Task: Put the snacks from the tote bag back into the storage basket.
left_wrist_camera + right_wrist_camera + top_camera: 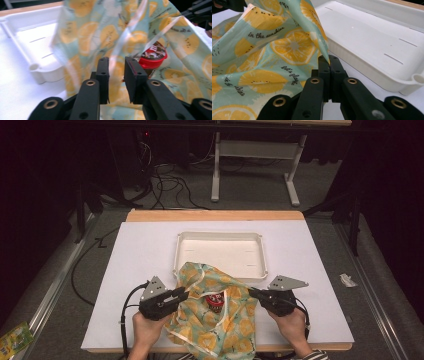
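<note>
A lemon-print bag (215, 315) lay on the tabletop (140, 255) just before a white tray (220, 251), a red-lidded cup (215, 302) inside. The right tongs (251, 292) clamped its edge; the left tongs (183, 294) stood apart, fabric between them. Next, probably, regripping to widen the mouth.
</note>
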Tool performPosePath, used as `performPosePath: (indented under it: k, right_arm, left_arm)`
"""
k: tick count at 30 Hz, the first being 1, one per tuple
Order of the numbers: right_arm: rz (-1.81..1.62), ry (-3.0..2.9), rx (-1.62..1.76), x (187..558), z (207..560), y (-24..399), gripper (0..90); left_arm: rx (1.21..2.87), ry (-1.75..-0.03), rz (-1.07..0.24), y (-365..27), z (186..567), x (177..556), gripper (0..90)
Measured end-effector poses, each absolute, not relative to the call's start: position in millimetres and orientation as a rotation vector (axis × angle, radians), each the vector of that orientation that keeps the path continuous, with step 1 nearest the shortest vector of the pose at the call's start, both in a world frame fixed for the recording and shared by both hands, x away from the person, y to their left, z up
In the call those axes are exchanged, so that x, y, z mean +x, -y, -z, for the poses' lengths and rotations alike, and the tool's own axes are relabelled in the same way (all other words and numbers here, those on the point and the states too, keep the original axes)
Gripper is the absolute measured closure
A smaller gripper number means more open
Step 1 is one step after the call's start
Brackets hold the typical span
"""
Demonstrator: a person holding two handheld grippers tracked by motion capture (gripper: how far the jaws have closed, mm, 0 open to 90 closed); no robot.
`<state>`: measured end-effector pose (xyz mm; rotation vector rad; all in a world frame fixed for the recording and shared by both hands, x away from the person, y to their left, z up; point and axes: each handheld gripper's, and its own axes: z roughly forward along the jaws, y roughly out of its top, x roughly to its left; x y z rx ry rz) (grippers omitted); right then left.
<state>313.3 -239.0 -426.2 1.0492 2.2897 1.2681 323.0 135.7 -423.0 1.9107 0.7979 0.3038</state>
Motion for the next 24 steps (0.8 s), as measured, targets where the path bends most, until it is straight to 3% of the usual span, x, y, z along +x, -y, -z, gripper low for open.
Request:
performPosePath:
  k: [9, 15, 24]
  right_arm:
    - [-1.236, -2.287, 1.078, 314, 431, 246, 90.0]
    - [-1.218, -2.286, 1.093, 316, 435, 250, 90.0]
    - [-1.183, -2.282, 1.107, 318, 437, 254, 90.0]
  left_arm:
    - [1.908, -0.912, -0.370, -149, 427, 325, 59.4]
    - [1.935, -0.971, -0.348, -147, 439, 330, 49.7]
    - [1.973, -0.993, -0.282, -138, 452, 340, 50.6]
